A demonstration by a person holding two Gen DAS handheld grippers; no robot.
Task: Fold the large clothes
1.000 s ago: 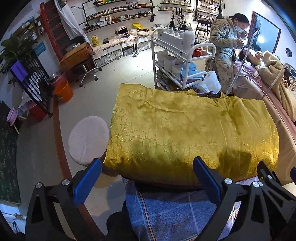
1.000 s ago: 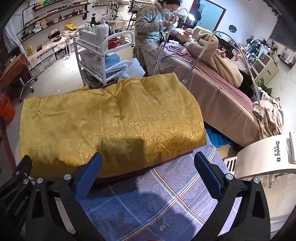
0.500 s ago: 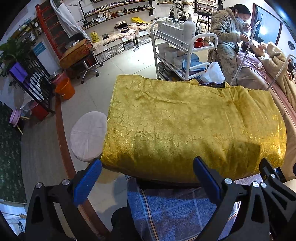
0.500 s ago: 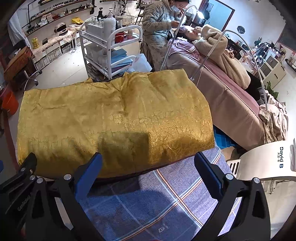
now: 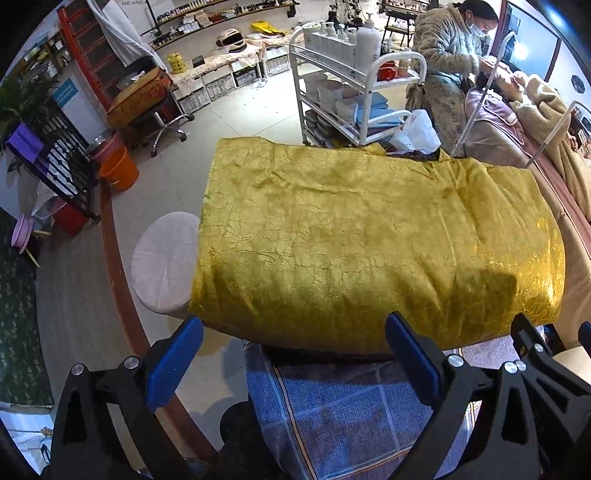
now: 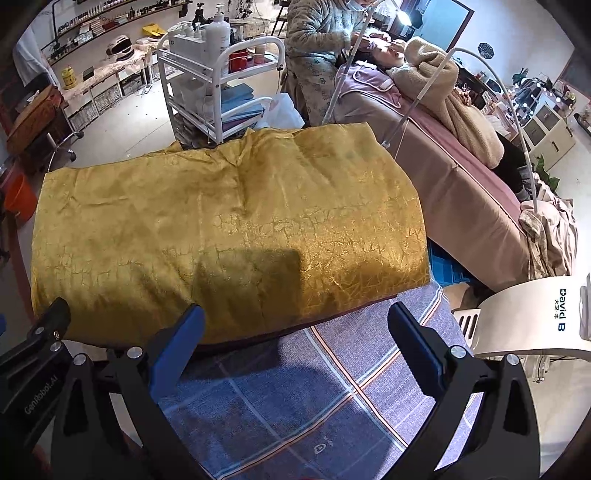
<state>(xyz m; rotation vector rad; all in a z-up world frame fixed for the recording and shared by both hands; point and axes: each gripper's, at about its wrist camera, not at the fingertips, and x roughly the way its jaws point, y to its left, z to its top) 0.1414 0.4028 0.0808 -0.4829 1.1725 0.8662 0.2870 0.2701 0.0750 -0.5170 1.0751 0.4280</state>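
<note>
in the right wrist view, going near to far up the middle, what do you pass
right gripper with open jaws → blue plaid cloth → folded gold garment → white trolley → wall shelves

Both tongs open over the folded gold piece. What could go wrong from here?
1. The folded gold crackle-pattern garment overhangs the blue plaid cloth toward the round white stool; a pull on that side may slide it off.
2. Both the left tongs and right tongs are open and hold nothing; closing on the thick near fold may pinch only the top layer and undo the fold.
3. The white device arm sits close to the right tongs; a wide swing might hit it.
</note>
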